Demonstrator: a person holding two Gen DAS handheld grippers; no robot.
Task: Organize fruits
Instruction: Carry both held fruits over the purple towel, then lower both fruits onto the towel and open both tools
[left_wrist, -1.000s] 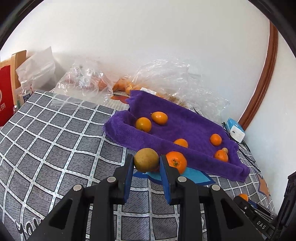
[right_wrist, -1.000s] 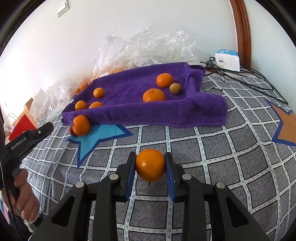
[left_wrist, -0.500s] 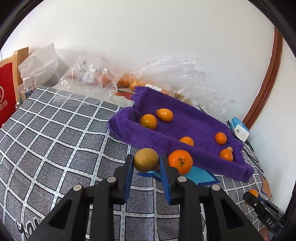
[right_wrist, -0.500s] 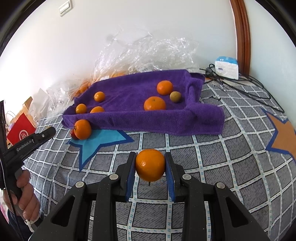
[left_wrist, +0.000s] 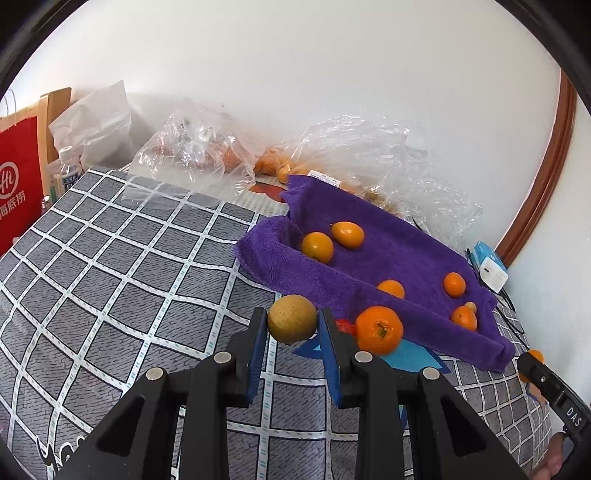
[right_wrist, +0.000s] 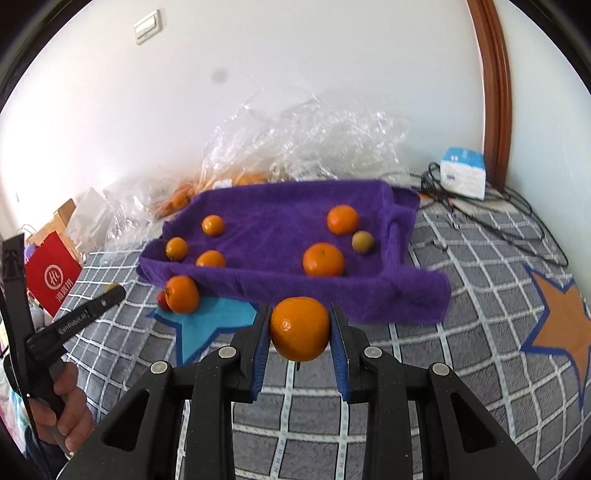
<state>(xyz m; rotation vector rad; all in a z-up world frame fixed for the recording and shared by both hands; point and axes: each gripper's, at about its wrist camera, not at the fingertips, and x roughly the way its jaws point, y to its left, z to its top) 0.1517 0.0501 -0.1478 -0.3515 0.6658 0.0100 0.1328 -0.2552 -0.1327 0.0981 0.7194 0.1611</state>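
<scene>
Two hand-held grippers hover over a checked bedspread (left_wrist: 110, 280), each with a fruit, as a person sorts a scatter of citrus onto a purple towel (left_wrist: 388, 266). The left gripper (left_wrist: 291, 325) is clamped on a dull yellow-brown fruit (left_wrist: 291, 319), its blue pads pressing both sides so the round skin cannot roll free. The right gripper (right_wrist: 300, 330) is clamped the same way on an orange (right_wrist: 300, 328), held clear of the bedspread just in front of the towel's near fold.

The towel is bunched up along its edges, forming a shallow nest that looks meant to keep fruit from rolling off; six orange fruits and one small greenish-brown one (right_wrist: 362, 242) already lie in it. One tangerine (left_wrist: 378, 329) sits outside on a blue star (left_wrist: 413, 356) printed on the bedspread, against the towel's edge, with a small red fruit (left_wrist: 343, 326) just beside it. Clear plastic bags (left_wrist: 369, 147) holding more oranges are heaped against the wall behind.

Both grippers point down toward the towel, so the two held fruits seem bound for it; the pair on the star appear to be left to collect.
</scene>
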